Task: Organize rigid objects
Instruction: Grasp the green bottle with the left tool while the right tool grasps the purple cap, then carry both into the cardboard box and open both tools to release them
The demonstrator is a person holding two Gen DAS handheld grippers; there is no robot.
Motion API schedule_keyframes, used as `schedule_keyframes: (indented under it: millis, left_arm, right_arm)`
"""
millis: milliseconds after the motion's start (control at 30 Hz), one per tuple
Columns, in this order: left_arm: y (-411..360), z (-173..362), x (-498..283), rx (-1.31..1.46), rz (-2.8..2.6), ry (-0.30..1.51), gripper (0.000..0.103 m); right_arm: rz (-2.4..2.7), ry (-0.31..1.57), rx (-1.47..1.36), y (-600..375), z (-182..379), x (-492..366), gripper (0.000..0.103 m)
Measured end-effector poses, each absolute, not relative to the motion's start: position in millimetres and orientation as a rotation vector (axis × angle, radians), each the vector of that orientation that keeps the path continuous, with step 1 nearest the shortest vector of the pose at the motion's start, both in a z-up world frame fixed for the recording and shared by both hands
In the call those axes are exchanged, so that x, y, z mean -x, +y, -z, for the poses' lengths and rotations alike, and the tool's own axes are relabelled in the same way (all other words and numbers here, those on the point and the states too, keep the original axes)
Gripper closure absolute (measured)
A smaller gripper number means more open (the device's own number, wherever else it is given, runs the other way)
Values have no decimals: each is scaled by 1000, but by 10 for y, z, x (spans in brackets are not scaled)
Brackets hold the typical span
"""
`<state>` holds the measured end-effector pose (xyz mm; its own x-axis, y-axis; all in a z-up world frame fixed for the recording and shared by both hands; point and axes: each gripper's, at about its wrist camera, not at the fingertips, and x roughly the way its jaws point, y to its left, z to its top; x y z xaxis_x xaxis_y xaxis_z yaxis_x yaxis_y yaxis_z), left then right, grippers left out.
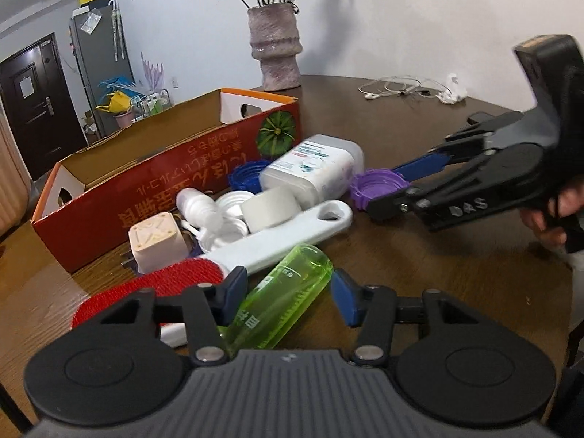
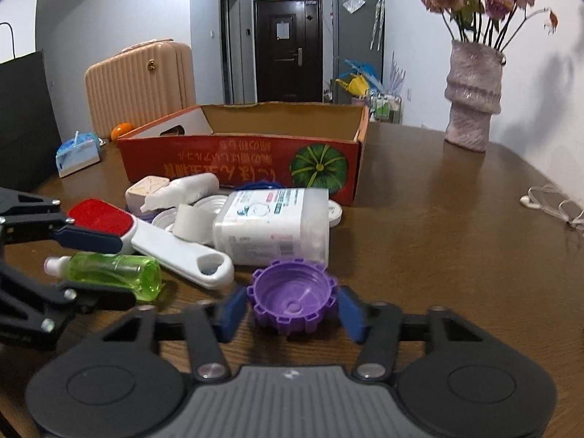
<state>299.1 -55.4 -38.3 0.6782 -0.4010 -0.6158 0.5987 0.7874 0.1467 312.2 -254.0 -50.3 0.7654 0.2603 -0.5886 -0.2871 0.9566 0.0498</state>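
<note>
A clear green bottle (image 1: 288,292) lies on its side on the brown table, and my left gripper (image 1: 286,297) is shut on it, one blue pad against each side. The right wrist view shows the same green bottle (image 2: 113,268) between the left gripper's fingers (image 2: 87,239). My right gripper (image 2: 290,308) is shut on a purple ribbed cap (image 2: 292,297), which sits open side up on the table. In the left wrist view that purple cap (image 1: 377,186) is at the right gripper's fingertips (image 1: 379,206). A hand holds the right gripper's handle.
Behind stands an open red cardboard box (image 2: 241,162). In front of it lie a white jar (image 2: 273,226), a red-and-white brush (image 2: 175,248), a tape roll (image 2: 189,221), a blue cap (image 1: 244,175) and a beige plug (image 1: 155,241). A vase (image 2: 472,98) and cables (image 1: 408,89) sit farther right.
</note>
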Motion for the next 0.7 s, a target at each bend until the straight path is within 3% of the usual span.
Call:
schedule_keyframes:
  millis: [467,600,700]
  left_arm:
    - [-590,408,-2800,-369,570,673,51]
    - [-566,403,-2768,-349,560,679,71]
    - [-567,394,-2757,-318,552,693,71]
  right_arm:
    - [-385,635,18,-2489,517,-2511,52]
    - [-395,618,39,-2447,521,-2479,50]
    - [-393,610,41,-2437,510,-2510,52]
